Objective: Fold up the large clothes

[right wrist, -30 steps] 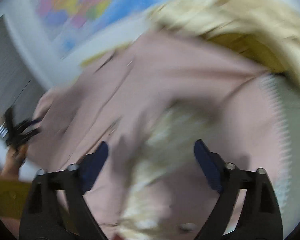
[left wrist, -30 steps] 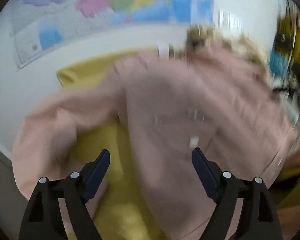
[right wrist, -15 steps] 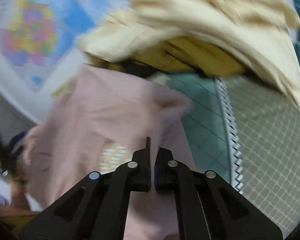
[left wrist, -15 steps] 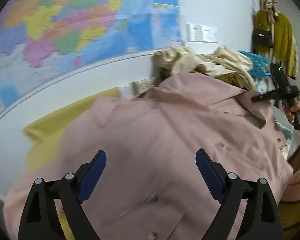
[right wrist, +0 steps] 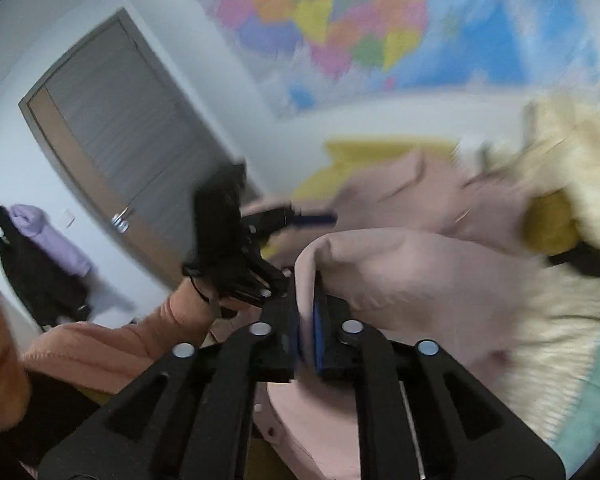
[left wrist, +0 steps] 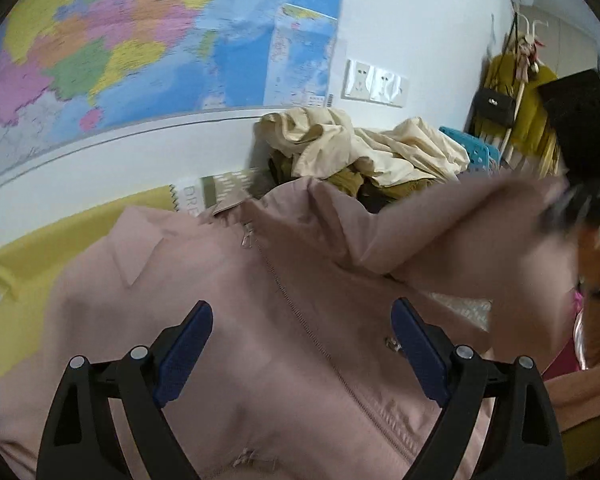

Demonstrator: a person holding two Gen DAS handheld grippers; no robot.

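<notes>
Right gripper (right wrist: 308,330) swung from frame's right toward left, jaws clamped on pale pink zip-front jacket (left wrist: 300,320) sleeve, likely folding it inward. Left gripper (left wrist: 302,346) jaws apart over jacket, frame centre.

One pink zip-front fabric jacket (left wrist: 228,320), one crumpled cream cloth garment (left wrist: 364,148), one colourful wall map (left wrist: 140,40), two white wall sockets (left wrist: 374,84).
</notes>
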